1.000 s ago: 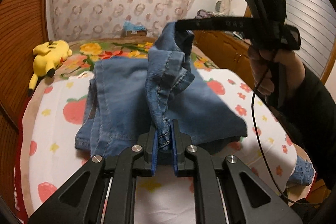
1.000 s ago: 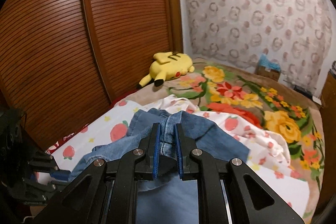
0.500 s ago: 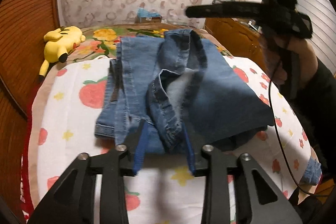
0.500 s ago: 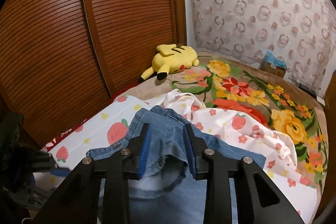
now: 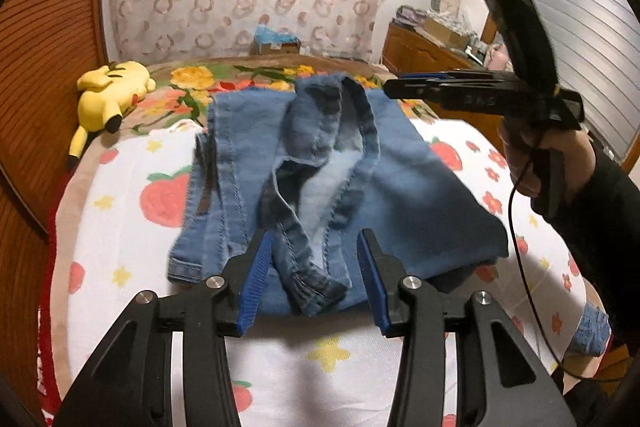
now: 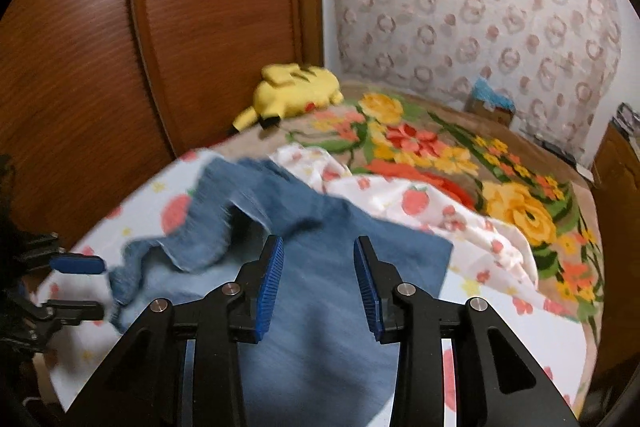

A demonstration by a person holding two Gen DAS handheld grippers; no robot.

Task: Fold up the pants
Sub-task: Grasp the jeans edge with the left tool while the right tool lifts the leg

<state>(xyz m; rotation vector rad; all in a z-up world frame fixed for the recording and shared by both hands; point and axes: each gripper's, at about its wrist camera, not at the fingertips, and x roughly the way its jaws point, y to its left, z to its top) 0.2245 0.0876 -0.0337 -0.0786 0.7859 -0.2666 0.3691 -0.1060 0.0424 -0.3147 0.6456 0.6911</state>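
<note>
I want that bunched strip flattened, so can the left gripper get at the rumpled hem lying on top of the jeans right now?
Probably yes. The left gripper is open, the rumpled hem lies between its fingers on the jeans, and nothing covers it. The right gripper hangs off at the far side.

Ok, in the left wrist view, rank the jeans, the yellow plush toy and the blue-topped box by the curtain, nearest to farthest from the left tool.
1. jeans: right at the open left tool, centre.
2. yellow plush toy: farther back, far left.
3. blue-topped box: farthest, against the curtain.
</note>
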